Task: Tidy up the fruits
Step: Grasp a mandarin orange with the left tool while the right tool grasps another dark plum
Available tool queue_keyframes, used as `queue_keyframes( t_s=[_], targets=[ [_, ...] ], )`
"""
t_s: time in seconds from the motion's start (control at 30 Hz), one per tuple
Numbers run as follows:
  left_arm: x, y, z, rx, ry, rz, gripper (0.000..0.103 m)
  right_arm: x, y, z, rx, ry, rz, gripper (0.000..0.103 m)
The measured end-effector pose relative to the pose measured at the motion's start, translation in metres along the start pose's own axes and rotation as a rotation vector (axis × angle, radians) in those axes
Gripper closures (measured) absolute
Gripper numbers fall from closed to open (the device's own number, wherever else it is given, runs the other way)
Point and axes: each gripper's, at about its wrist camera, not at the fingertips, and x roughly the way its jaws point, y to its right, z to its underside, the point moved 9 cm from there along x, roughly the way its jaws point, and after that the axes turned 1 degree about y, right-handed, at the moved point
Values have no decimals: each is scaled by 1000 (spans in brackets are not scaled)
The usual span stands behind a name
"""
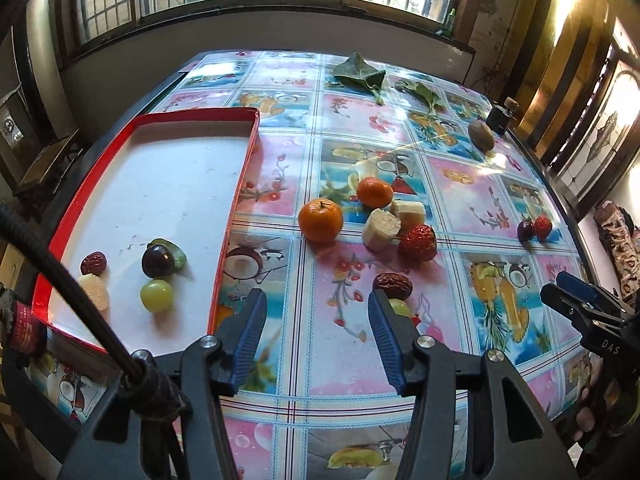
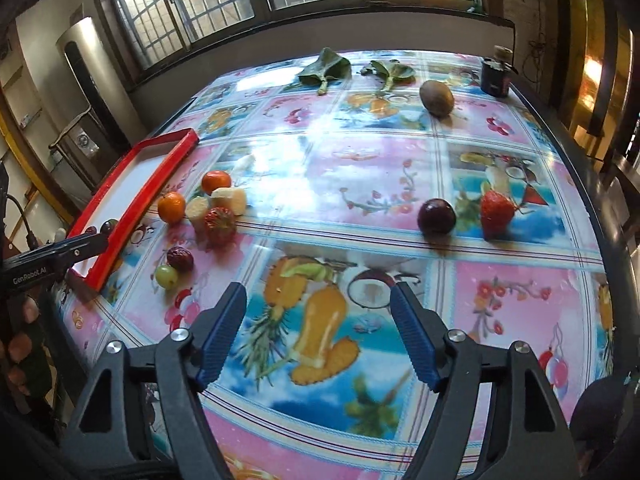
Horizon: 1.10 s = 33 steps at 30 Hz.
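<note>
A red-rimmed white tray lies at the left and holds a dark plum, a green grape, a red date and a pale piece. On the table lie two oranges, two banana pieces, a strawberry, a red date and a green grape. My left gripper is open and empty, hovering beside the tray's near corner. My right gripper is open and empty over the table's near middle, with a plum and a strawberry beyond it.
A kiwi, two green leaves and a dark jar lie at the far side. The table has a glossy fruit-print cloth. Windows and a wall stand behind; the table edge runs close on the right.
</note>
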Motion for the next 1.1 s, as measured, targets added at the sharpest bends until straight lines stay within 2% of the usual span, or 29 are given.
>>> queue_keyframes(
  t_s=[0.4,0.7,0.8,1.1],
  targets=[
    [10,-3,-10,-5,-10,-20,50,-7,42,2,81,23,9,27],
    [34,1,-24,1,-39,-8,50,-6,51,-8,104,57,-19,28],
    [44,2,-29,8,-50,-12,50,-2,52,-14,95,59,-18,31],
    [65,-3,-39,15,-75,-13,50,27,65,-35,66,26,51,35]
  ],
)
